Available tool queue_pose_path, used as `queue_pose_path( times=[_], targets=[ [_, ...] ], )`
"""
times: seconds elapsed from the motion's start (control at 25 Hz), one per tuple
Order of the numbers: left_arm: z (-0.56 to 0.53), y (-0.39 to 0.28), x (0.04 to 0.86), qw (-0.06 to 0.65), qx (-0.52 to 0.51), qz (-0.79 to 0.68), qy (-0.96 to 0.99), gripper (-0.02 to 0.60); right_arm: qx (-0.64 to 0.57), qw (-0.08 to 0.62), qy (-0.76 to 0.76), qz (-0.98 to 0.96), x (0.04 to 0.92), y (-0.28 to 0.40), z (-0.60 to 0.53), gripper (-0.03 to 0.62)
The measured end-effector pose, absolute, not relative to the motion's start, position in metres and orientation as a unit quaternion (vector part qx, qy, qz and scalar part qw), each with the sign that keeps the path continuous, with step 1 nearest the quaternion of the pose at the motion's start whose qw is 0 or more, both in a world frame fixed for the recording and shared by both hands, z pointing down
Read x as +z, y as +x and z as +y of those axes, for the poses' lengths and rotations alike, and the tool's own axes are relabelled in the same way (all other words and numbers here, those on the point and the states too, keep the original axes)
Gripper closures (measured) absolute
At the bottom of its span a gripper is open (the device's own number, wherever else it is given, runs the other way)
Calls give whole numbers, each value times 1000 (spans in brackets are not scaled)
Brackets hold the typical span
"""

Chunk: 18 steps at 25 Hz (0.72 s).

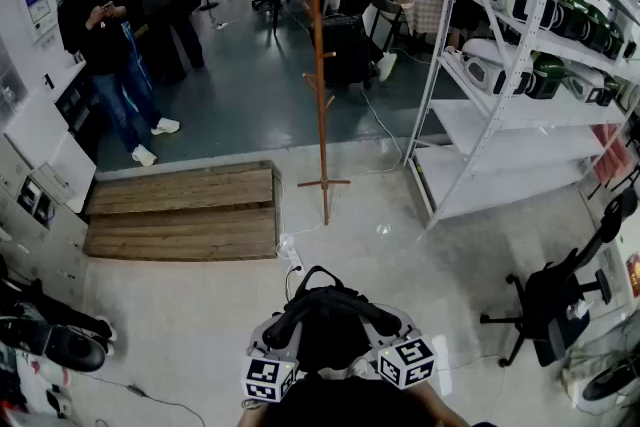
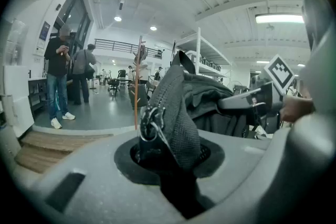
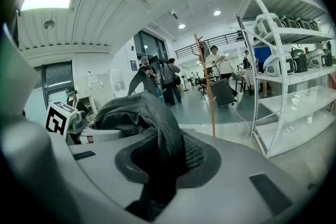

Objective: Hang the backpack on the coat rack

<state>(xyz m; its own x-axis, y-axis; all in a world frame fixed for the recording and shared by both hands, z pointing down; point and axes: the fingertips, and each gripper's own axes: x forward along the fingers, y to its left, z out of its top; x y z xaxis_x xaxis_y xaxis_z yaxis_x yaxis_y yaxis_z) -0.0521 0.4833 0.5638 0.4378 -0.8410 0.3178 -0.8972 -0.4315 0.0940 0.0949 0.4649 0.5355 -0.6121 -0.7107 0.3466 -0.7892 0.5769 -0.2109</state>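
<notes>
Pale floor (image 1: 200, 315) lies underfoot, with darker grey floor further into the room. A low wooden platform (image 1: 182, 211) sits left of the wooden rack (image 1: 320, 65), which stands upright and bare. A white shelf (image 1: 500, 130) is on the right, and a black chair (image 1: 560, 300) is nearer. People (image 1: 110, 45) stand at the back.

The black backpack (image 1: 328, 325) hangs between both tongs, low in the head view and well apart from the rack. The left tongs (image 2: 168, 149) are clamped on its mesh fabric, and the right tongs (image 3: 163, 160) are clamped on it too.

Only the left gripper view shows the zip pulls (image 2: 149, 115) beside the jaws. Only the head view shows the chair and a cable (image 1: 378, 127) on the floor
</notes>
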Motion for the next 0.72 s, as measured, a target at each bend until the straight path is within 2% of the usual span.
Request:
queue_pose_path(
  times=[0.72],
  targets=[
    [481, -31, 560, 123, 125, -528, 831, 474, 179, 104, 422, -883, 532, 119, 462, 528]
  ],
)
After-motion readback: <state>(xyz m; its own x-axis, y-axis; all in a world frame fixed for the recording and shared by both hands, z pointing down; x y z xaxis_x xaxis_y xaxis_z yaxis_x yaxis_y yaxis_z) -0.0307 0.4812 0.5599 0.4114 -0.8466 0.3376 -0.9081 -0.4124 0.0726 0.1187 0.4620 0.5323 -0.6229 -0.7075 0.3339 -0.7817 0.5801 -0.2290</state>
